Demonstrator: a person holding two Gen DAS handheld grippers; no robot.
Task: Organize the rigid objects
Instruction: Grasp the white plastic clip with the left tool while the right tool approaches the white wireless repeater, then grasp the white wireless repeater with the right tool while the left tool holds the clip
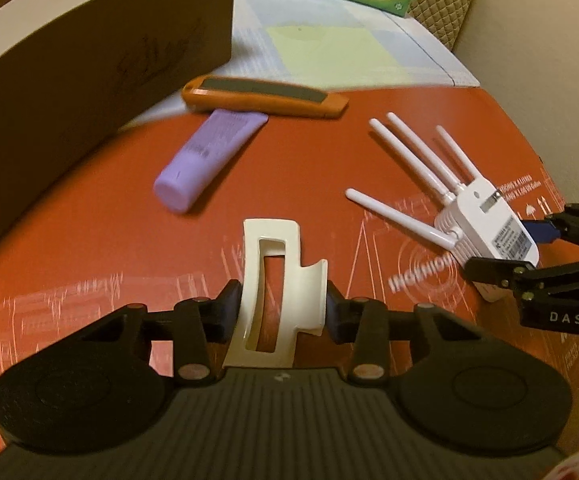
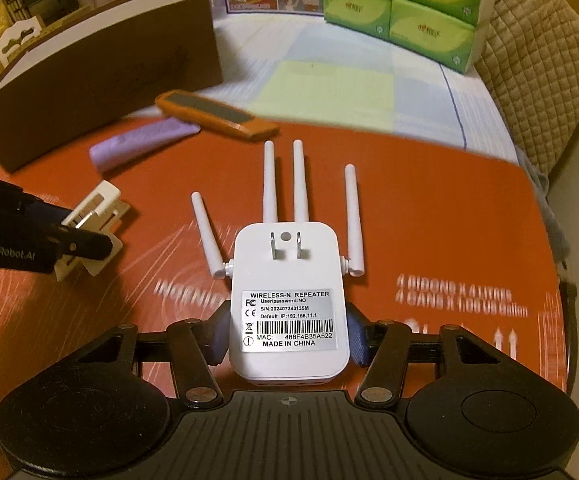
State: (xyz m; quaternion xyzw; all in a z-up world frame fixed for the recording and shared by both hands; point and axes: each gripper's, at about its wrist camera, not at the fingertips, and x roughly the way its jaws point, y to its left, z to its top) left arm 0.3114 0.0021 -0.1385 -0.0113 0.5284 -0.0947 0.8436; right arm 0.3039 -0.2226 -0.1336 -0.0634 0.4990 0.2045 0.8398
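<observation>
My left gripper [image 1: 283, 310] is shut on a cream hair claw clip [image 1: 277, 284], its blue pads pressing both sides, above the red mat [image 1: 129, 248]. My right gripper [image 2: 287, 334] is shut on a white wireless repeater [image 2: 289, 280] with several antennas, plug prongs facing up. The left wrist view shows that repeater [image 1: 485, 220] at the right in the right gripper [image 1: 529, 248]. The right wrist view shows the clip [image 2: 93, 220] at the left in the left gripper [image 2: 73, 232]. A purple tube [image 1: 205, 156] and an orange utility knife [image 1: 265, 98] lie farther back.
A brown open box [image 1: 89, 72] stands at the left, its wall beside the tube. Green tissue packs [image 2: 401, 12] sit at the back on a pale checked cloth [image 2: 329, 84]. A quilted chair back [image 2: 541, 68] stands at the right by the table edge.
</observation>
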